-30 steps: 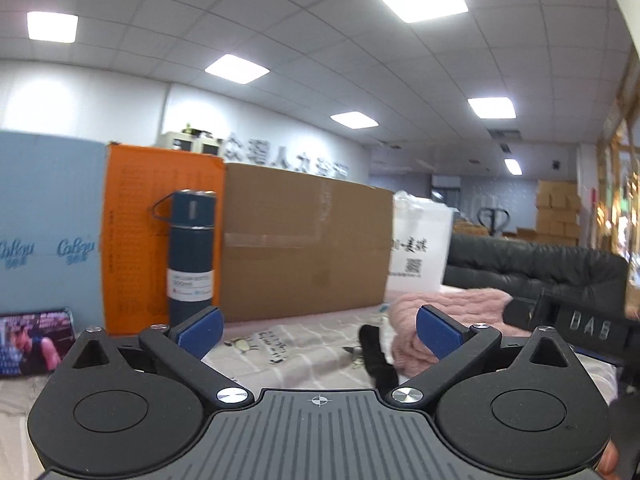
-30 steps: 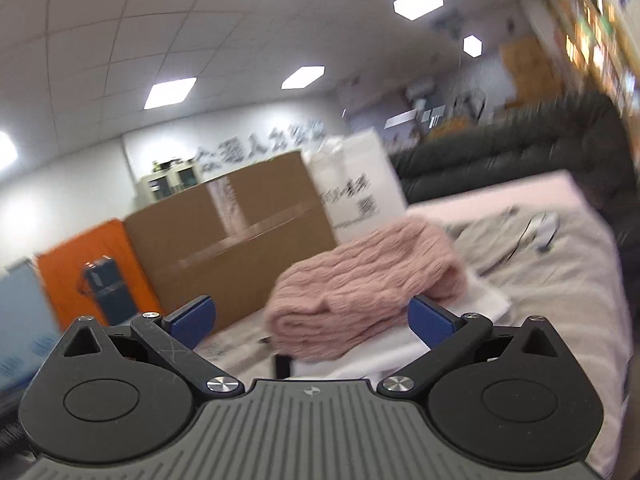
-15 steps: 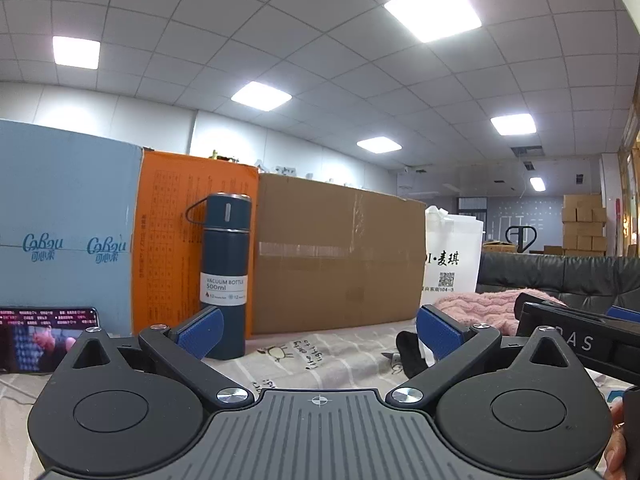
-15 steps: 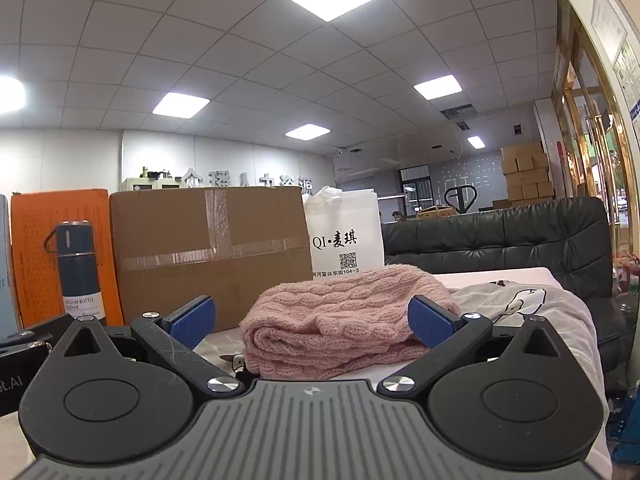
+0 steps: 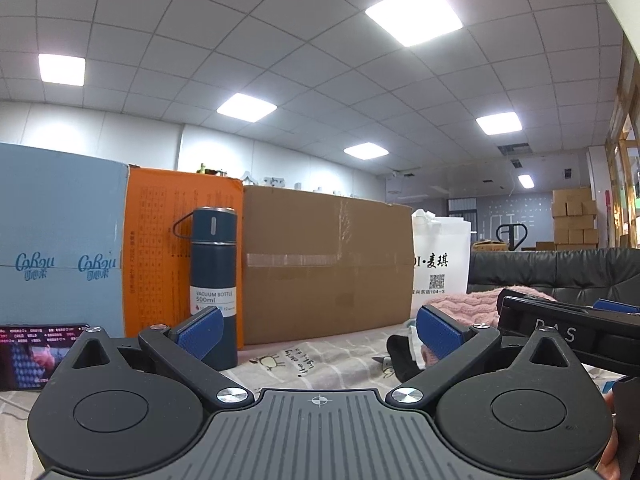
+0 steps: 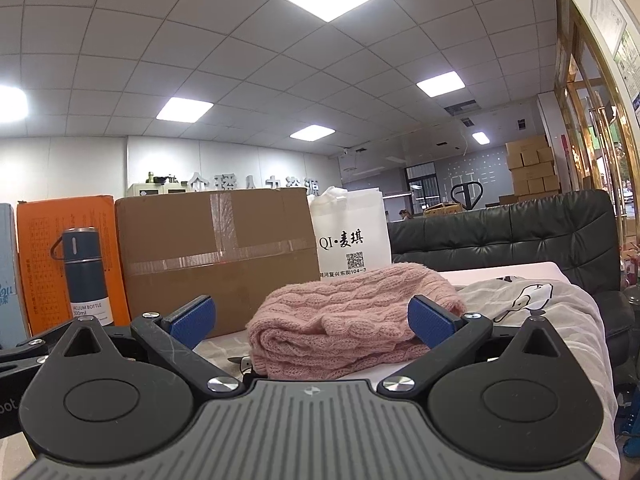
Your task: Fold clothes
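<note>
Left gripper (image 5: 318, 330): fingers apart, holding nothing. Right gripper (image 6: 312, 318): fingers apart, empty. Pink knitted sweater (image 6: 352, 328) lies folded on the worktop (image 5: 320, 364), directly ahead of the right gripper, before the cardboard box (image 6: 216, 248) and white bag (image 6: 352, 236).

Folded pink cable-knit sweater (image 6: 352, 324) lies bunched on the printed sheet (image 6: 532, 300).
</note>
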{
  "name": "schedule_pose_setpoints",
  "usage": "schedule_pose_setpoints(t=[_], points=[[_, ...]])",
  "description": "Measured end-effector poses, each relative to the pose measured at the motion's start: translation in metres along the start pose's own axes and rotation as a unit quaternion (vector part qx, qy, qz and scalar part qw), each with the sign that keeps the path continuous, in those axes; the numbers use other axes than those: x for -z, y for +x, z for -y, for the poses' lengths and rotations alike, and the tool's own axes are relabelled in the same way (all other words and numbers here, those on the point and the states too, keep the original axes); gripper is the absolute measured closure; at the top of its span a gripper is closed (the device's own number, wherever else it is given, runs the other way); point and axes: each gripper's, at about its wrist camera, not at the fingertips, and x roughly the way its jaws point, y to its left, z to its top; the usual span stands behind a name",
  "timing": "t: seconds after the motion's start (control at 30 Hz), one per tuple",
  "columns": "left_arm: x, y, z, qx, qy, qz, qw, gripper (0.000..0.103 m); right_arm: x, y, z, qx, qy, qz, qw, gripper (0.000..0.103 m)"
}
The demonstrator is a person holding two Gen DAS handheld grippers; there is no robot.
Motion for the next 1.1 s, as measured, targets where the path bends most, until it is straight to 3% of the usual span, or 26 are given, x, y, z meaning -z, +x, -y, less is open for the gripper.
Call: schedule_pose_setpoints(t=[1.1], points=[[-0.0004, 0.0003, -0.002, 0.0, -0.003, -0.005, 1.0, 0.0, 0.0015, 0.0046, 0.0024, -0.001, 0.005, -0.007, 1.0, 0.0]])
